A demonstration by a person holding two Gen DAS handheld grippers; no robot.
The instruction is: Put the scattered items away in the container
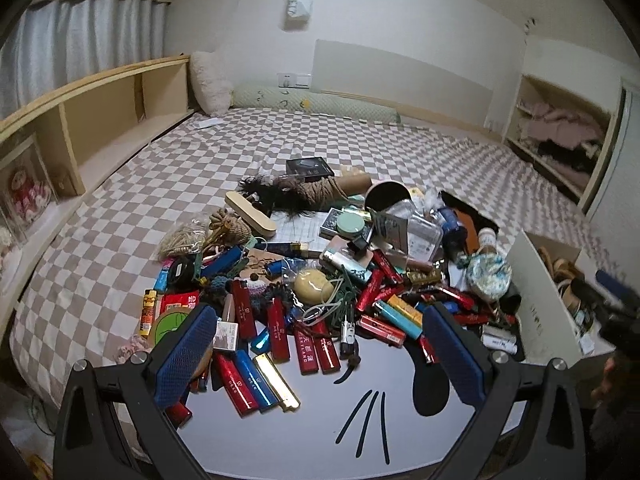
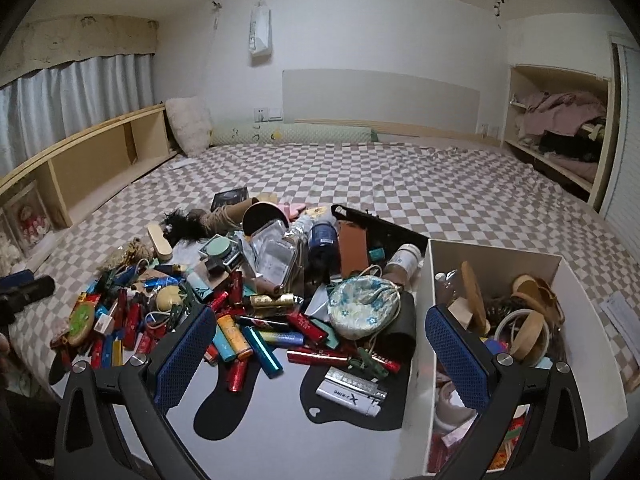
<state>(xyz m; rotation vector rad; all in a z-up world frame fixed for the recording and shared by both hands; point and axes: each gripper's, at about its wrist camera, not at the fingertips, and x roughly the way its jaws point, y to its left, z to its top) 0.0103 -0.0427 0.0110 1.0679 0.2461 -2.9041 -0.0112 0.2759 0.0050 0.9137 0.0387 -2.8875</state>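
- Left wrist view: the left claw (image 1: 320,354) hangs with its blue-padded fingers wide apart and nothing between them, above the near edge of a white table (image 1: 320,432) set against a bed with a checked cover (image 1: 360,140).
- A dense heap of lighters (image 1: 280,332), mostly red with some blue, gold and orange, lies on the table just ahead of it, mixed with cords, a yellow oval pouch (image 1: 314,285) and small boxes.
- Right wrist view: the right claw (image 2: 320,354) is also spread apart and empty, straddling the near wall of the white container (image 2: 424,320) at the right of the table.
- The container already holds some things: tan sandals (image 2: 538,292), a wooden disc and pale rings, with other bits below.
- A floral drawstring pouch (image 2: 362,306) and a silver lighter (image 2: 352,390) lie just beside that wall, still outside.
- My judgement: tidying is only partly done; most of the pile remains on the table.
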